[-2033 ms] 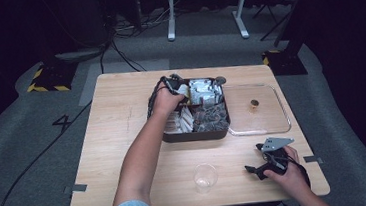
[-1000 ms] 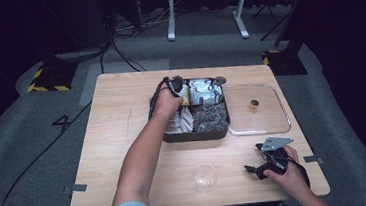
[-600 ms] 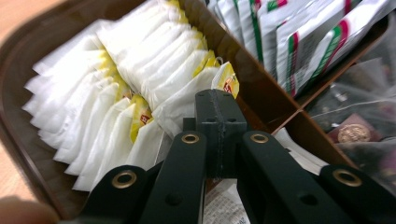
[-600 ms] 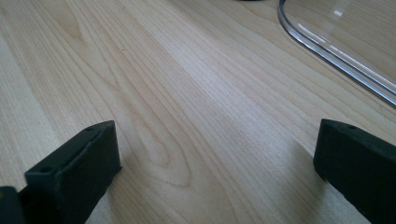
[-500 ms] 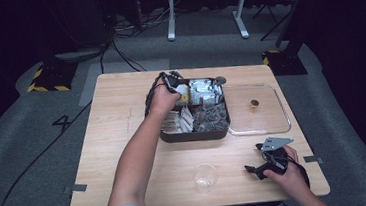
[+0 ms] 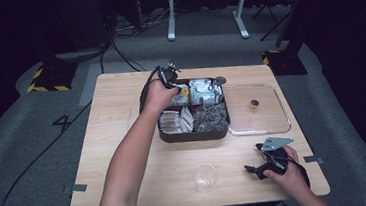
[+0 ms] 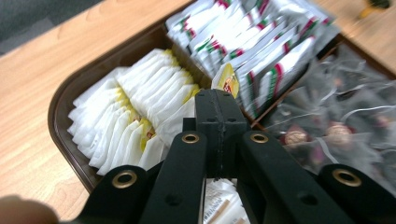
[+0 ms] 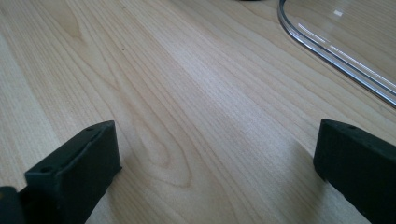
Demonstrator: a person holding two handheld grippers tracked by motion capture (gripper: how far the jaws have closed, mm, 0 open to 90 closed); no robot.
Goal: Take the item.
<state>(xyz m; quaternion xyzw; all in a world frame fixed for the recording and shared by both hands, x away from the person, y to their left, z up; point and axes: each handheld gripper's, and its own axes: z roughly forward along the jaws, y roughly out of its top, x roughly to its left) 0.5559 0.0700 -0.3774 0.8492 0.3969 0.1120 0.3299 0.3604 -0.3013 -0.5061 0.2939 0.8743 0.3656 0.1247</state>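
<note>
A dark brown tray (image 6: 194, 135) with several compartments of tea sachets stands mid-table. My left gripper (image 6: 170, 76) hovers over its far left compartment. In the left gripper view that gripper (image 7: 215, 99) is shut on a white and yellow sachet (image 7: 226, 80), which sticks up past the jaw tips above the row of like sachets (image 7: 126, 116). My right gripper (image 6: 260, 163) rests low near the table's front right. It is open (image 8: 215, 163) over bare wood, with nothing between its jaws.
A clear glass cup (image 6: 205, 177) stands near the front edge, between the arms. The tray's clear lid (image 6: 267, 118) lies flat to the tray's right, with a small brown knob (image 6: 254, 103) on it. Its rim (image 8: 327, 51) shows ahead of the right gripper.
The left hand and gripper have drawn slightly back and up over the far left compartment, with the sachet in the jaws. The right gripper has stayed still.
</note>
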